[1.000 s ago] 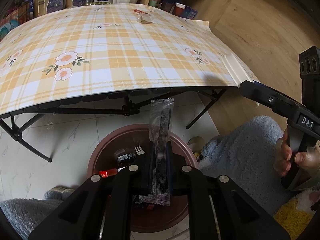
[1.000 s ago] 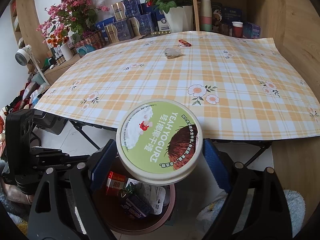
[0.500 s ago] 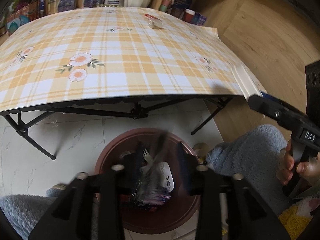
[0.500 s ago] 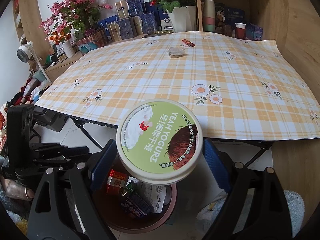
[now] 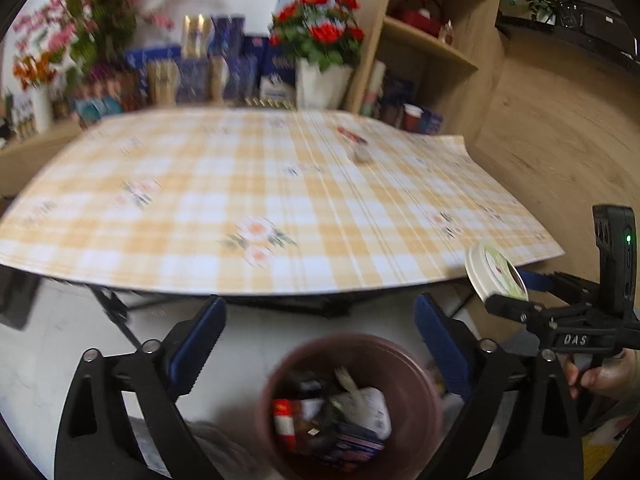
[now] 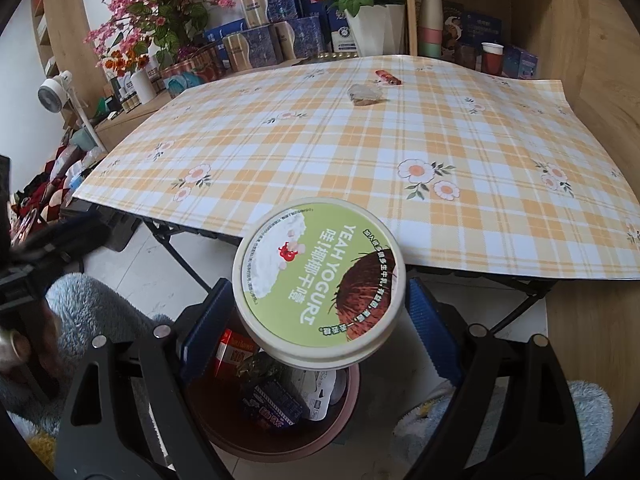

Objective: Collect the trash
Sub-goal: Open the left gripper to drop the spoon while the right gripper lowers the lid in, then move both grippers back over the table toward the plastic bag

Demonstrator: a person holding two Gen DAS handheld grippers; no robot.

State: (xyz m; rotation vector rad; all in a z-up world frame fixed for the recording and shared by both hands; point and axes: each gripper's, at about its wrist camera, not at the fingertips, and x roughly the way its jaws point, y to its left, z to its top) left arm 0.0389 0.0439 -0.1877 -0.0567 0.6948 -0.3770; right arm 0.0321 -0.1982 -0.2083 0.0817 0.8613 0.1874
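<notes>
The left gripper hung above the brown bin on the floor. Its jaws had just been opening and stood wide apart, with nothing between them — only the bin and its contents showed in the gap. Inside the bin lay mixed trash: a red packet, a white wrapper and some dark packets, blurred in this view.

The right gripper was closed on a yoghurt tub, with its blue pads pressing the sides of the tub. The lid faced the camera, green and white, with a coconut picture on it. The tub was held just above the bin, in front of the table edge. In the left wrist view the same tub appeared at the right, and below it a person's hand held the handle.

On the checked tablecloth, two small pieces lay at the far side — a crumpled clear wrapper and, just behind it, a small red wrapper. They were near each other, but well apart from both grippers.
</notes>
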